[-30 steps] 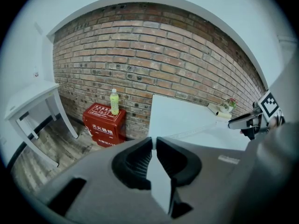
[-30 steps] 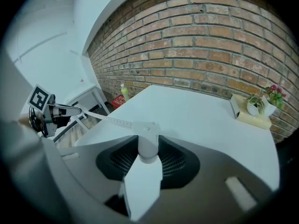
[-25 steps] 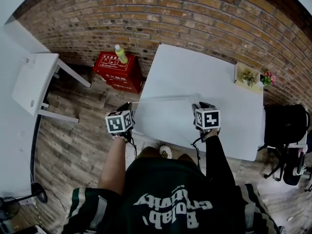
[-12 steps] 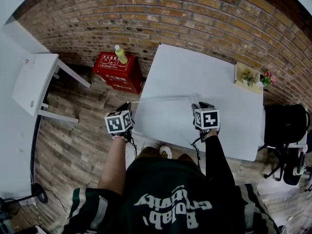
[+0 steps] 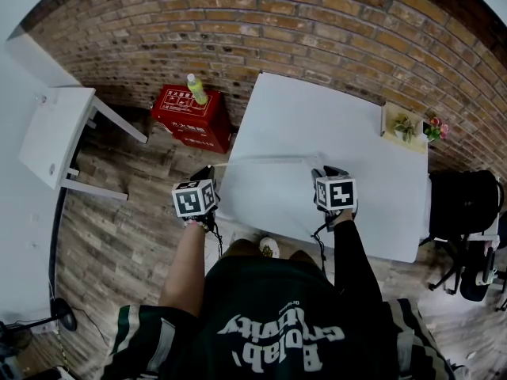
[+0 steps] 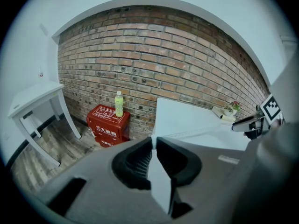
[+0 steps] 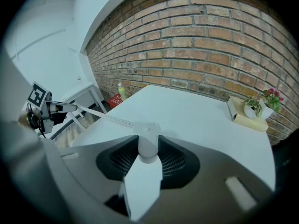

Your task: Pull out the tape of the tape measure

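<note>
The white tape measure case (image 7: 147, 141) sits between the pads of my right gripper (image 7: 147, 143), which is shut on it above the white table (image 5: 333, 117). From the case a thin white tape (image 7: 107, 117) runs out to the left, straight and taut, to my left gripper (image 6: 153, 141). That gripper is shut on the tape's end, just off the table's left edge. In the head view the tape (image 5: 265, 160) spans the gap between the left gripper (image 5: 212, 169) and the right gripper (image 5: 323, 169). In the left gripper view the tape (image 6: 187, 134) leads to the right gripper (image 6: 245, 124).
A red box (image 5: 192, 115) with a green bottle (image 5: 196, 88) on it stands on the floor by the brick wall, left of the table. A white side table (image 5: 59, 133) is farther left. A book with small plants (image 5: 404, 123) lies at the table's far right corner. A black chair (image 5: 467, 204) stands to the right.
</note>
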`<action>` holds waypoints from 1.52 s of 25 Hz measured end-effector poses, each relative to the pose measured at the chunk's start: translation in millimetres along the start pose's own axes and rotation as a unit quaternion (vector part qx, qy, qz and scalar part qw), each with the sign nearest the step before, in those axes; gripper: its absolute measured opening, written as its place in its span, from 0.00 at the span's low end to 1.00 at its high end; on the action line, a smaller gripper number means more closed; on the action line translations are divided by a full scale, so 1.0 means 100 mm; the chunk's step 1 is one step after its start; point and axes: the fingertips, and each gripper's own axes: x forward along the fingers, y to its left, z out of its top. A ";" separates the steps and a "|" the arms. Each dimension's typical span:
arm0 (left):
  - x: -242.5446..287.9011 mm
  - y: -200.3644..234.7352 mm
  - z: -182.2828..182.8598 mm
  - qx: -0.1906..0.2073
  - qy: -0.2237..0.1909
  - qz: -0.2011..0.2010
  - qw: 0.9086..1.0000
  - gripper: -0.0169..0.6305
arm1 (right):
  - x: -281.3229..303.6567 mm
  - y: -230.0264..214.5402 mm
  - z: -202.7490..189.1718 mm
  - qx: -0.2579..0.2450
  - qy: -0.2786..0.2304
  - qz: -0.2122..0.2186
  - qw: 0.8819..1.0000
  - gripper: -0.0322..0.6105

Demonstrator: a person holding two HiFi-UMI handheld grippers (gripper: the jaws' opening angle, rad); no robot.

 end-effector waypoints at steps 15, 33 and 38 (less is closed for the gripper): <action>0.08 -0.18 -0.05 0.013 0.008 -0.020 1.000 0.09 | 0.09 0.10 0.00 -0.012 0.006 0.015 1.000 0.28; 0.31 -0.26 -0.55 0.039 0.063 -0.032 0.997 0.09 | 0.32 0.04 -0.49 -0.005 0.061 0.001 0.998 0.28; 0.41 -0.29 -0.76 0.058 0.086 -0.034 0.994 0.09 | 0.43 0.04 -0.66 0.001 0.081 0.000 0.997 0.28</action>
